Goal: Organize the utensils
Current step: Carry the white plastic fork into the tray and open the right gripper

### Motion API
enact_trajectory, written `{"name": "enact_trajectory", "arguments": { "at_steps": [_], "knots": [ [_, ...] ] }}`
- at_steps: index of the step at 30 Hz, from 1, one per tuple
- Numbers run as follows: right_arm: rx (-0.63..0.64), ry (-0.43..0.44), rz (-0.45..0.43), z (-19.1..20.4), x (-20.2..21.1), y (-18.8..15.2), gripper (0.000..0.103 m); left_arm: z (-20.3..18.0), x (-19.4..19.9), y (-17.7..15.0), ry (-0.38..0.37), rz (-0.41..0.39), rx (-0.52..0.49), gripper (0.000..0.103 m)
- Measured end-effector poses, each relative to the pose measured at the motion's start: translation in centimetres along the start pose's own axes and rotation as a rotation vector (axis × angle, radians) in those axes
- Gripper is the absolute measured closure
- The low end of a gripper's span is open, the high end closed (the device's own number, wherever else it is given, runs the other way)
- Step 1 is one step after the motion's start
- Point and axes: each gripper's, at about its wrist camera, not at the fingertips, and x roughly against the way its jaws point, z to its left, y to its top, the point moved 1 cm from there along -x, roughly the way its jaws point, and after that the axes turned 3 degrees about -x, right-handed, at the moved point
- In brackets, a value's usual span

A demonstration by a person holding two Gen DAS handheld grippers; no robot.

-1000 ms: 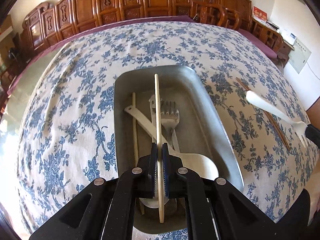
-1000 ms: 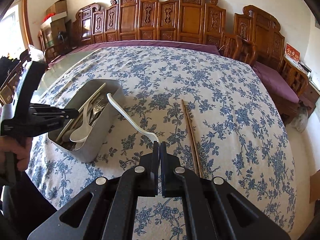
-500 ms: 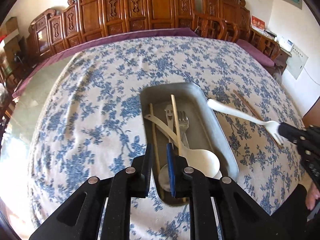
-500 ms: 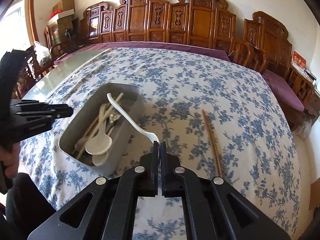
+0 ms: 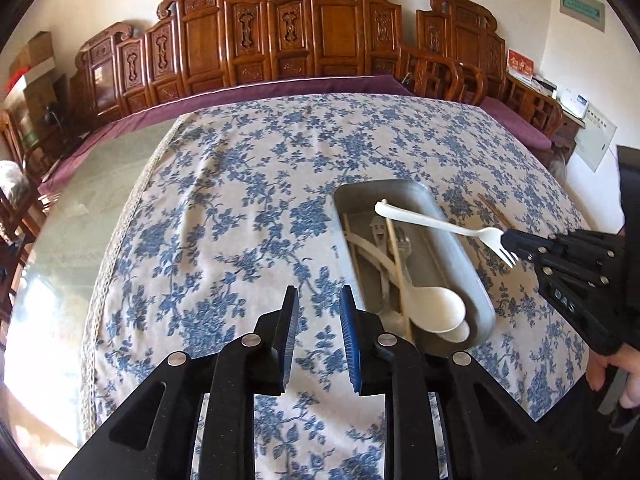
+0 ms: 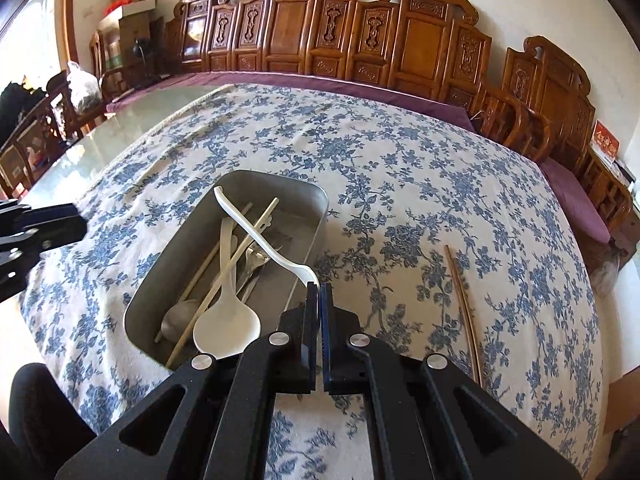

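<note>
A grey metal tray [image 5: 460,248] [image 6: 280,178] lies on the blue-flowered tablecloth. It holds a white spoon [image 5: 438,308] [image 6: 226,328], pale chopsticks [image 5: 394,248] [image 6: 236,256] and a metal fork [image 5: 405,246]. My right gripper [image 6: 320,292] [image 5: 512,242] is shut on the tine end of a white plastic fork [image 6: 262,242] [image 5: 440,226], whose handle reaches out over the tray. My left gripper [image 5: 318,300] hangs over bare cloth left of the tray. Its jaws are opening and nothing is between them.
One brown chopstick [image 6: 464,312] [image 5: 494,212] lies on the cloth right of the tray. Carved wooden chairs line the far side of the table. Bare glass tabletop shows beyond the cloth's left edge. A hand shows at the right edge of the left wrist view.
My left gripper let go of the pale chopstick, which now lies in the tray, then opened and drew back up and to the left. My right gripper carried the white fork leftward over the tray.
</note>
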Motion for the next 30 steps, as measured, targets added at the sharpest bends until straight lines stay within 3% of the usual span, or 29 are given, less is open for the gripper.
{"name": "enact_trajectory", "arguments": {
  "at_steps": [10,16,30],
  "knots": [
    [0.069,-0.113,0.038,2.3,-3.0,2.0,0.101,1.5,-0.9,-1.4,0.009,0.026,0.014,0.083],
    [0.072,-0.113,0.044,3.3,-4.0,2.8,0.101,2.0,-0.9,-1.4,0.007,0.028,0.027,0.083],
    [-0.002,0.098,0.038,4.9,-3.0,1.6,0.095,2.4,-0.8,-1.3,0.011,0.023,0.034,0.083]
  ]
}}
